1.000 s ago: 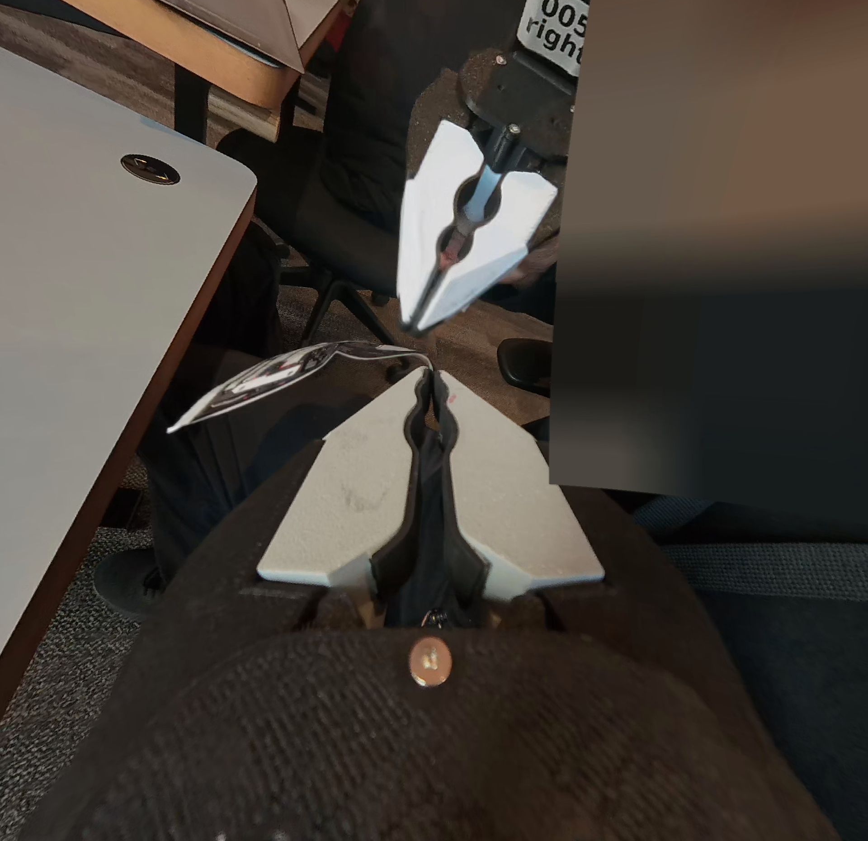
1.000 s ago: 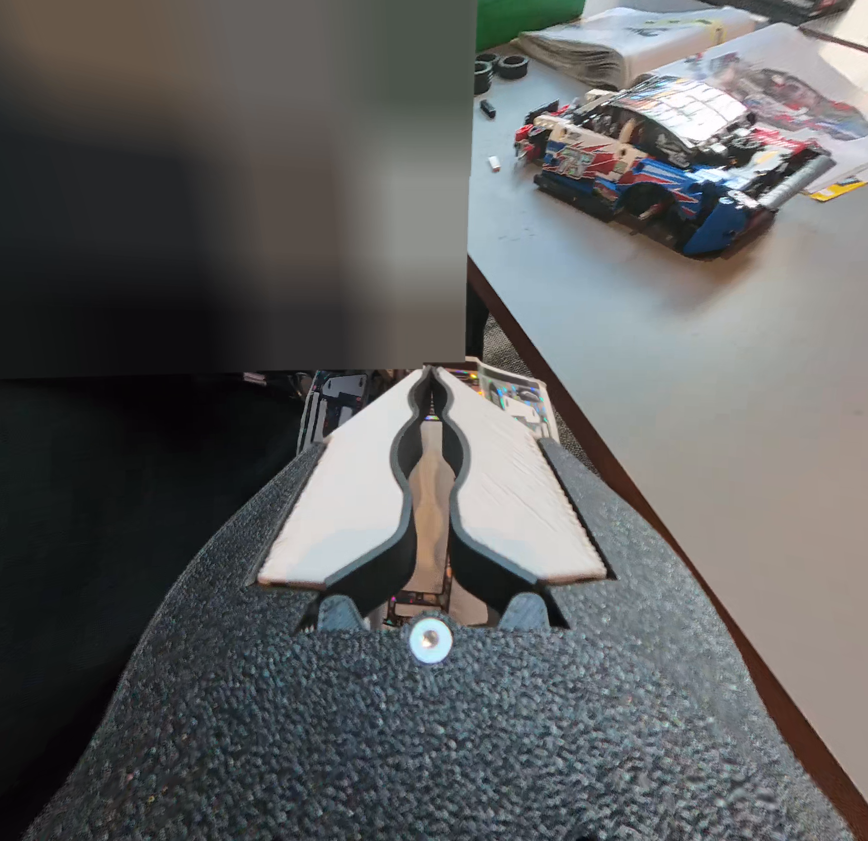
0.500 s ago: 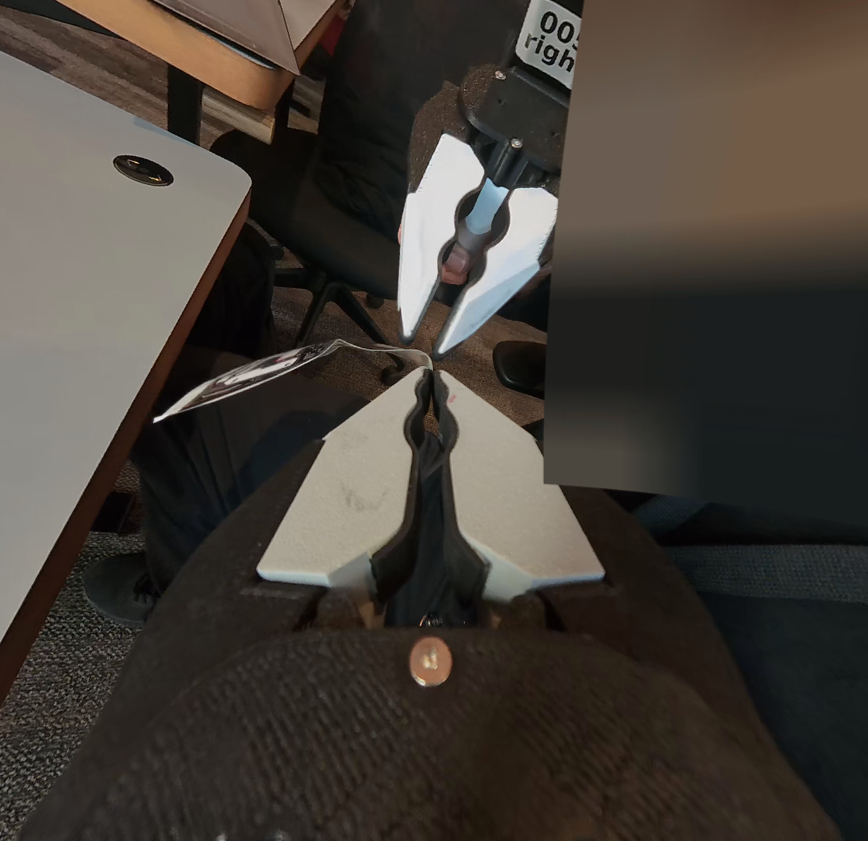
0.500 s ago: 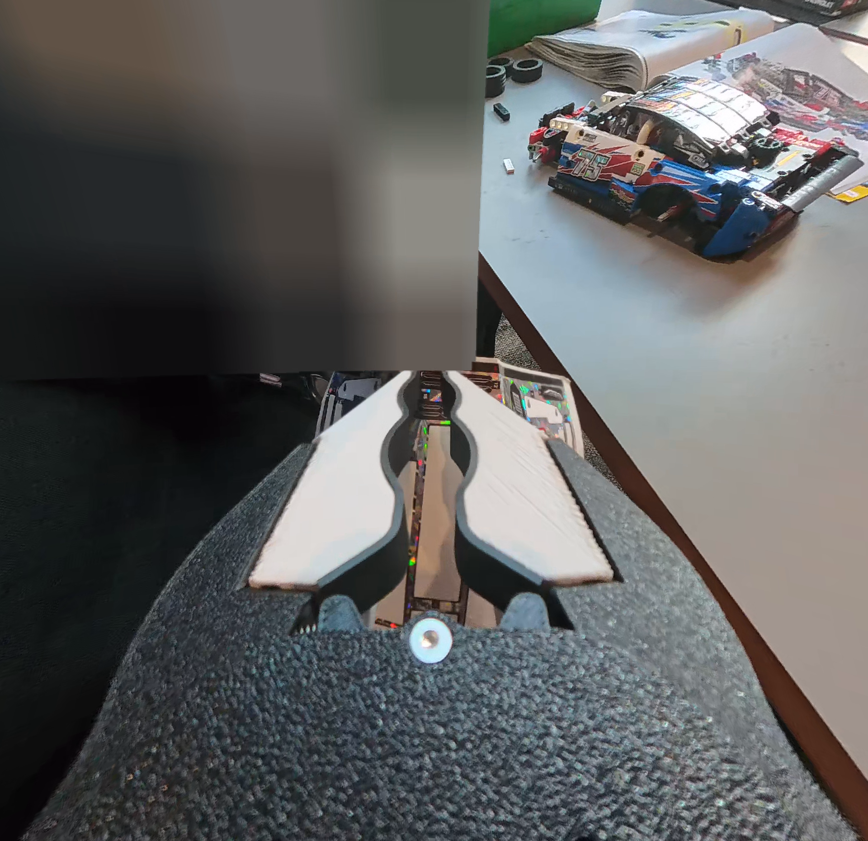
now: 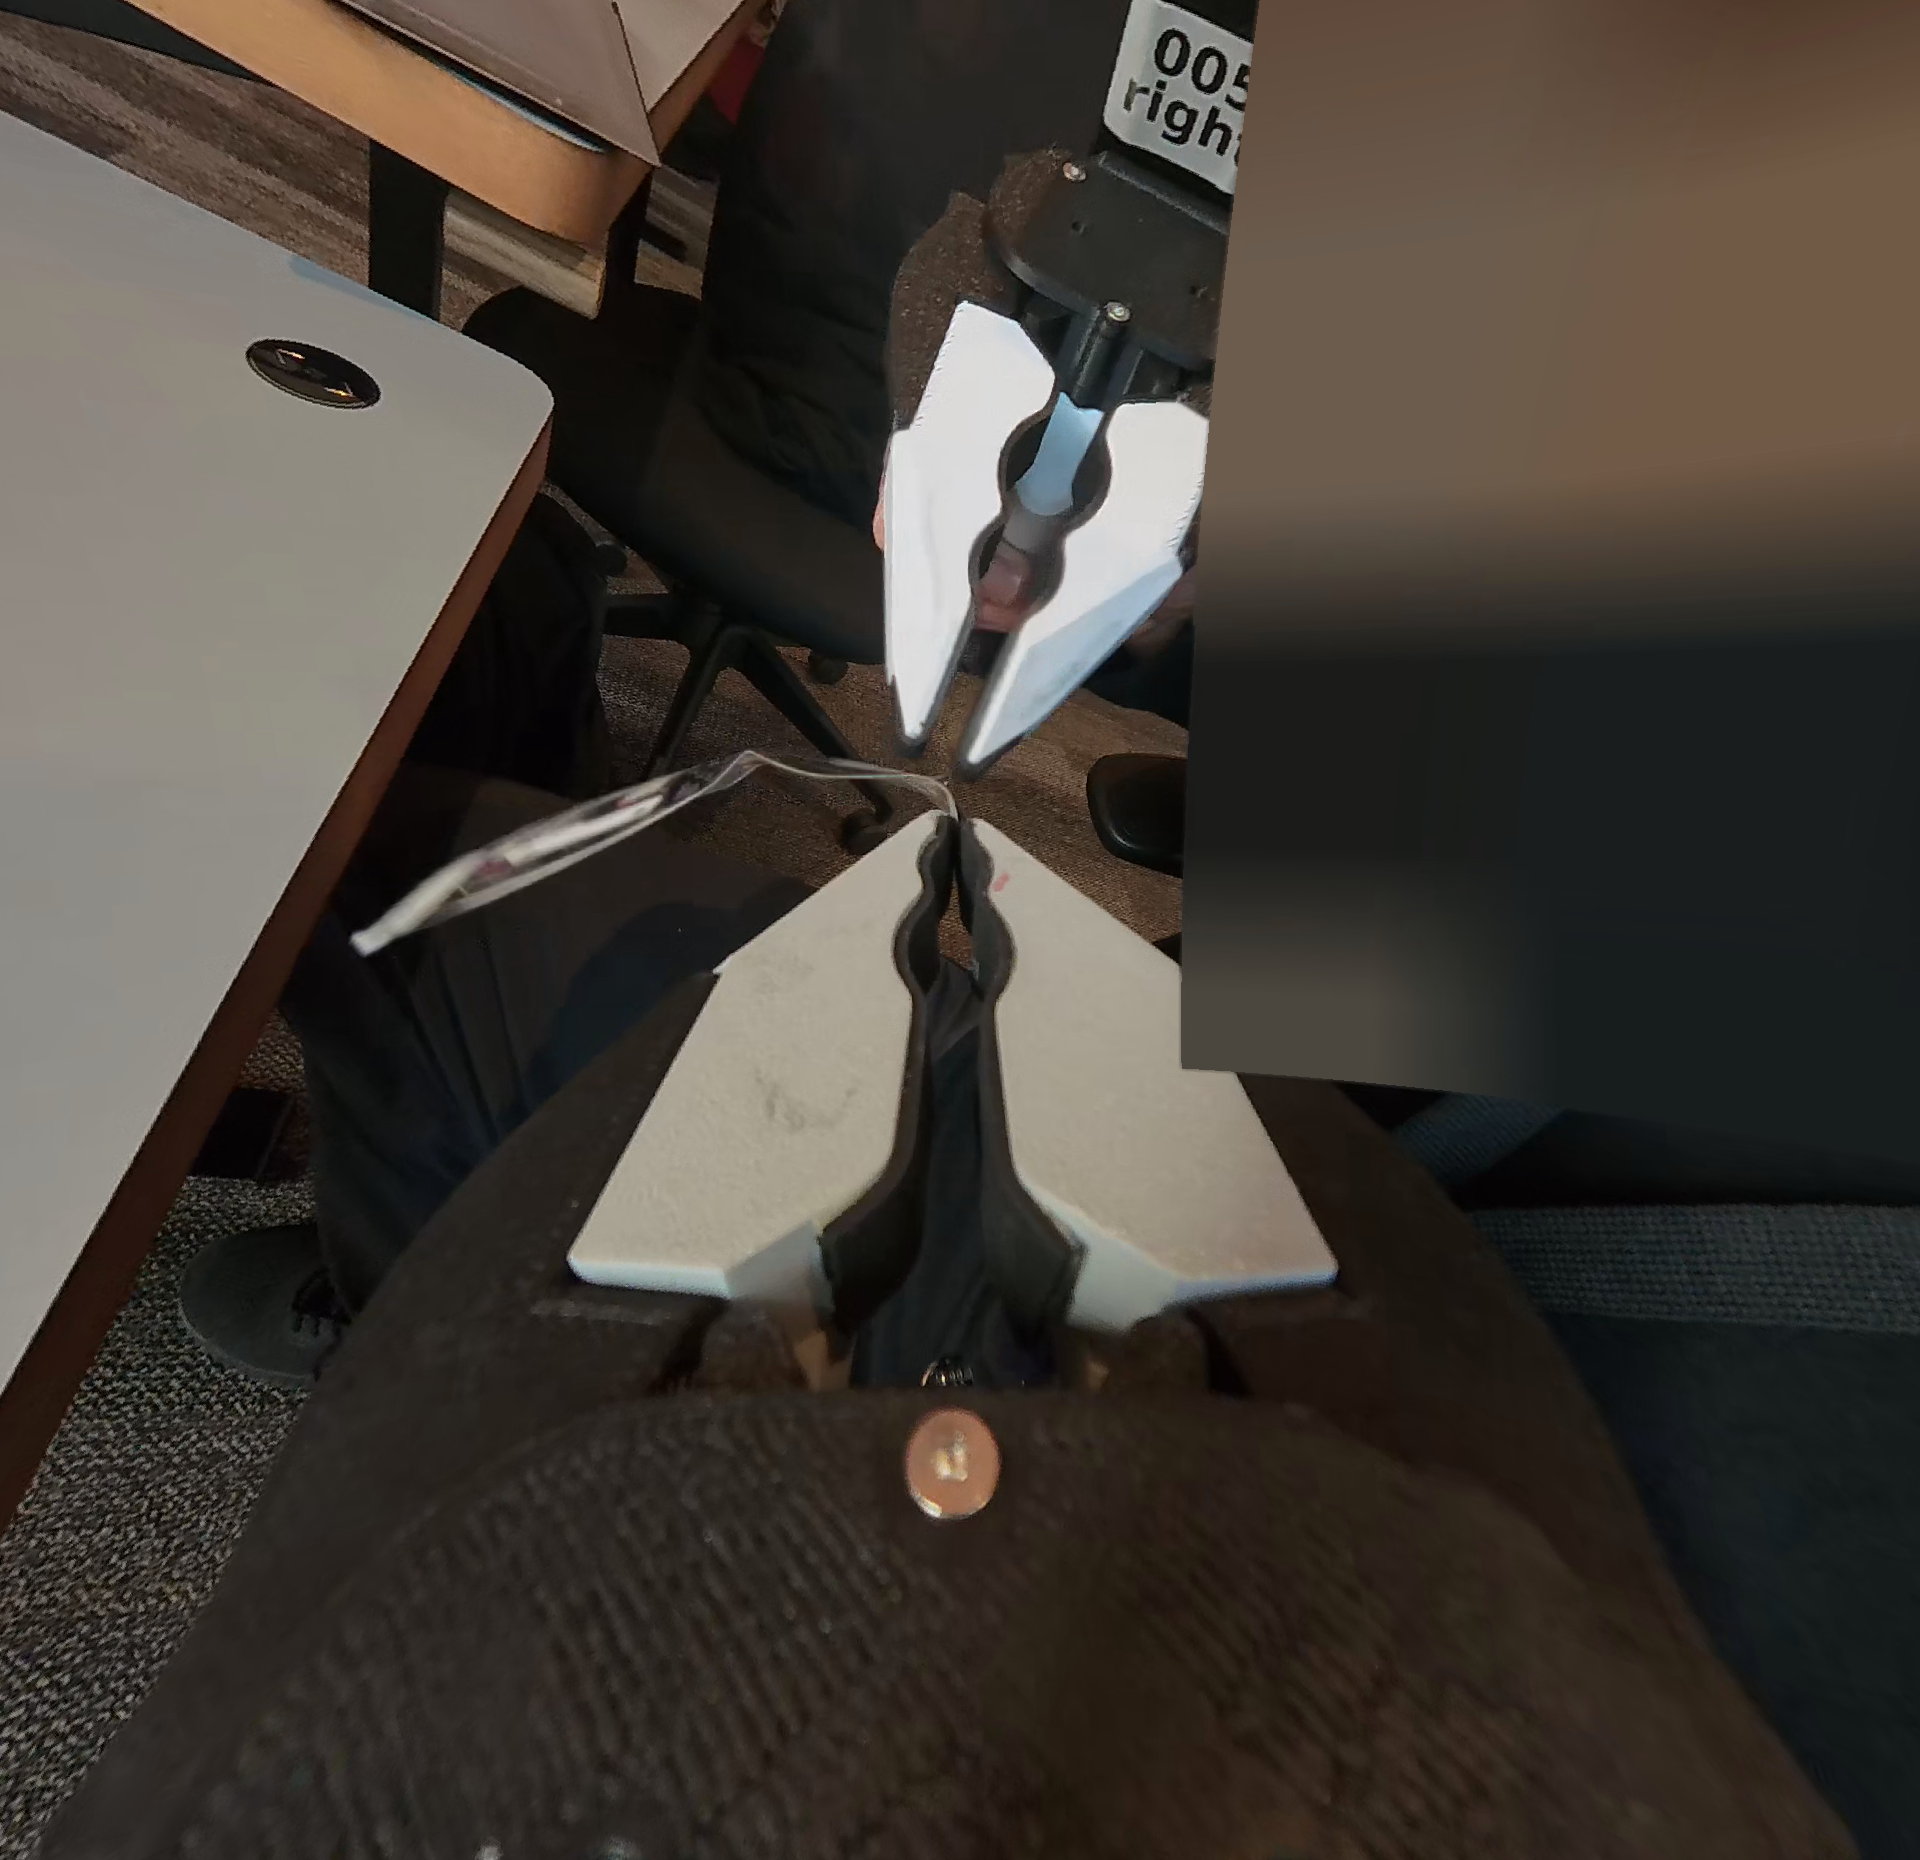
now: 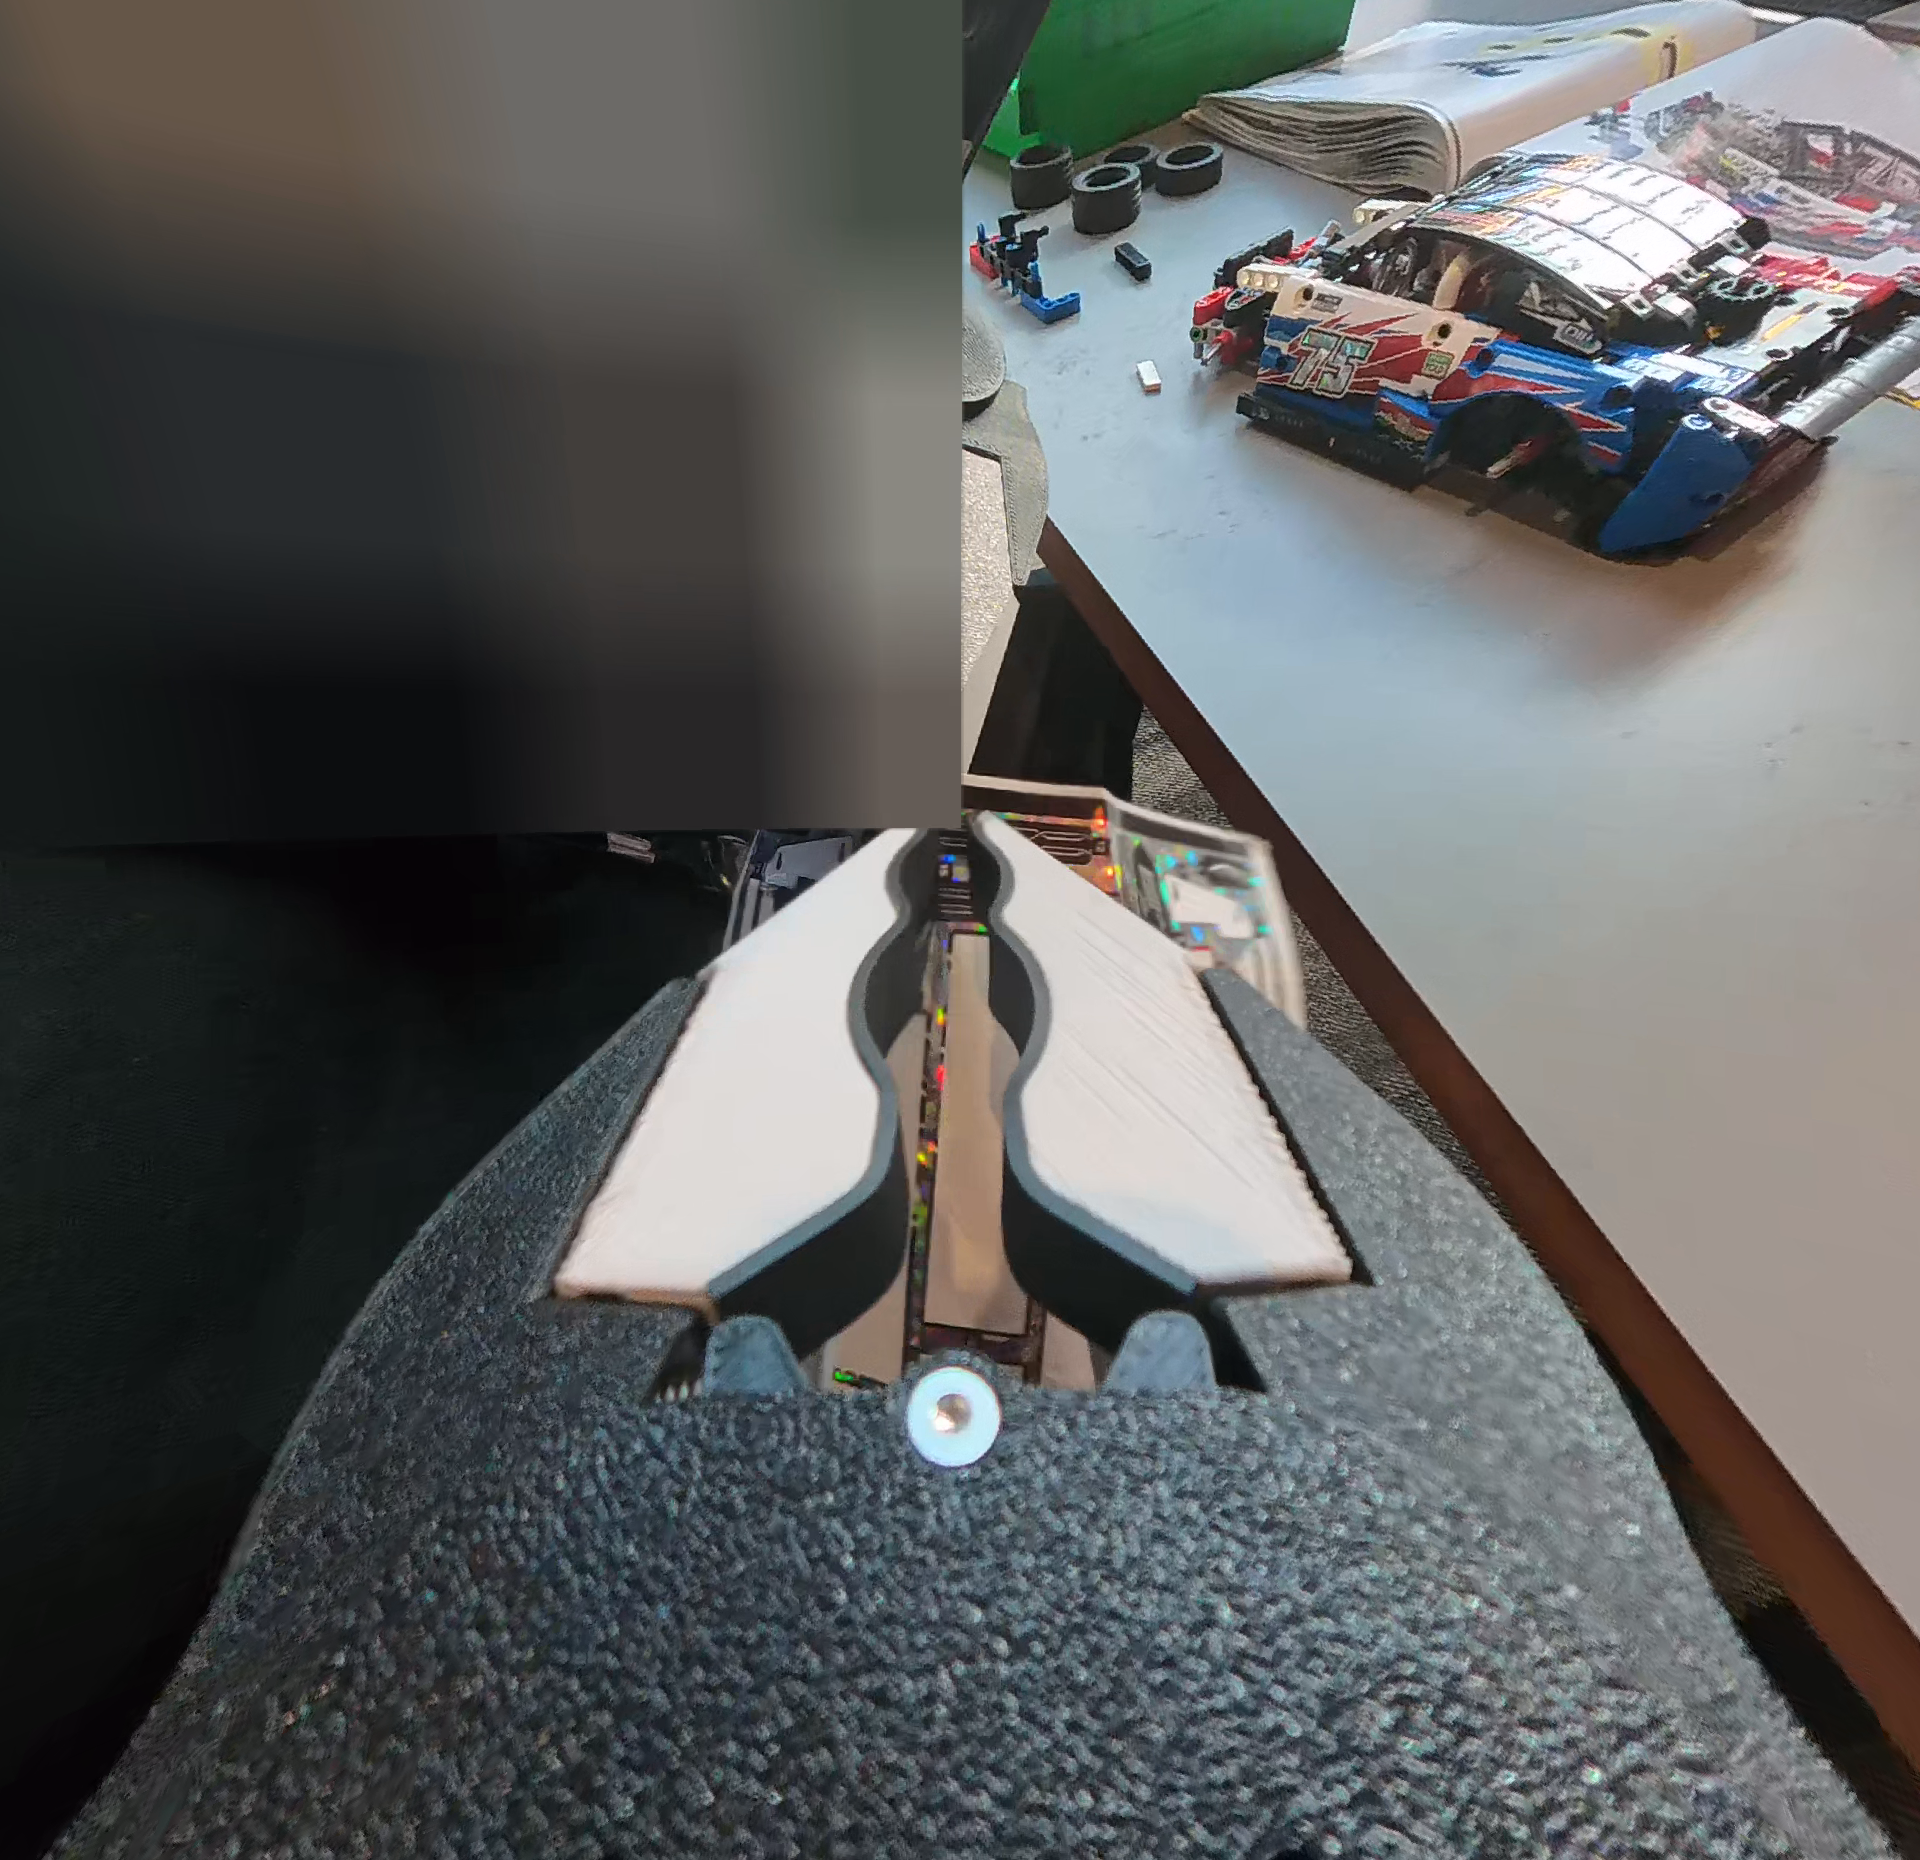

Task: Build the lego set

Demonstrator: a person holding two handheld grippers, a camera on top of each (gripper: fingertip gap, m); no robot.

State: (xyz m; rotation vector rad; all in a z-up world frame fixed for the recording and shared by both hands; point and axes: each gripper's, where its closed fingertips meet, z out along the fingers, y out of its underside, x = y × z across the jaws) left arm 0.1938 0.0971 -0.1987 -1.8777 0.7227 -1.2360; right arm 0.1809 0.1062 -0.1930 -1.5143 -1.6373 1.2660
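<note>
Your left tool (image 5: 951, 831) is pinched closed on one corner of the sticker sheet (image 5: 540, 860), which hangs out to the left, off the desk (image 5: 208, 667) and over the floor, roughly edge-on to that camera. Your right tool (image 5: 940, 756) sits just above that pinch point, tips slightly parted with a narrow gap, holding nothing; in its own view (image 6: 951, 839) the holographic sticker sheet (image 6: 1195, 891) lies right under the fingers, not gripped. The lego car (image 6: 1558, 356) is well apart from both tools, on the desk beside the instruction booklet (image 6: 1455, 96), with loose tyres (image 6: 1107, 195) and a small cluster of red, blue and black parts (image 6: 1023, 257) near the desk edge. The car looks mostly bodied and no wheel shows in the arches from here, so I'd judge you're on a decal step: peeling one sticker off the sheet. Next move calls for keeping the left pinch firm and the sheet taut, then closing the right tips on a sticker edge only, not the backing. Risks as I see them: the thin sheet flexes away, or the sticker folds on itself. Can't tell which sticker you're aiming at
</note>
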